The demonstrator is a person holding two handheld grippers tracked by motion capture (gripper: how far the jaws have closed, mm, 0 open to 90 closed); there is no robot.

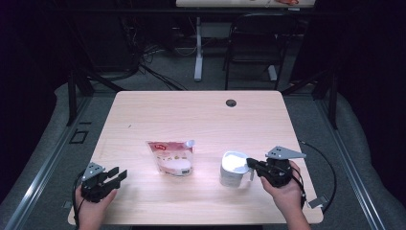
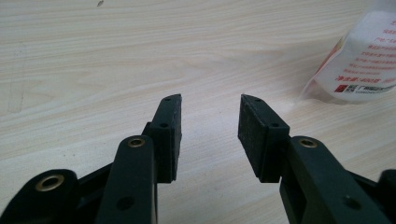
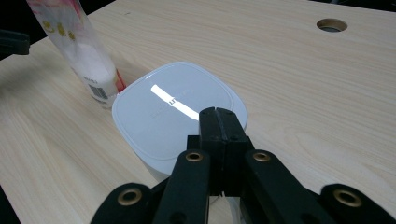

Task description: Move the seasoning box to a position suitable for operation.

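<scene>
A white lidded container (image 1: 233,168) stands on the wooden table (image 1: 201,115) right of centre. My right gripper (image 1: 250,165) is shut, its tips over the container's near right rim; the right gripper view shows the pads (image 3: 219,122) pressed together above the white lid (image 3: 177,112) with nothing between them. A pink and white pouch with a spout (image 1: 171,157) lies left of the container and also appears in the right gripper view (image 3: 77,46). My left gripper (image 1: 118,174) rests open at the front left corner, its jaws apart over bare wood (image 2: 209,122), the pouch (image 2: 362,60) farther right.
A round cable hole (image 1: 231,102) sits near the table's far edge. Beyond the table stand a black chair (image 1: 253,43) and a white desk leg (image 1: 198,48). Cables trail off the right gripper at the table's right edge.
</scene>
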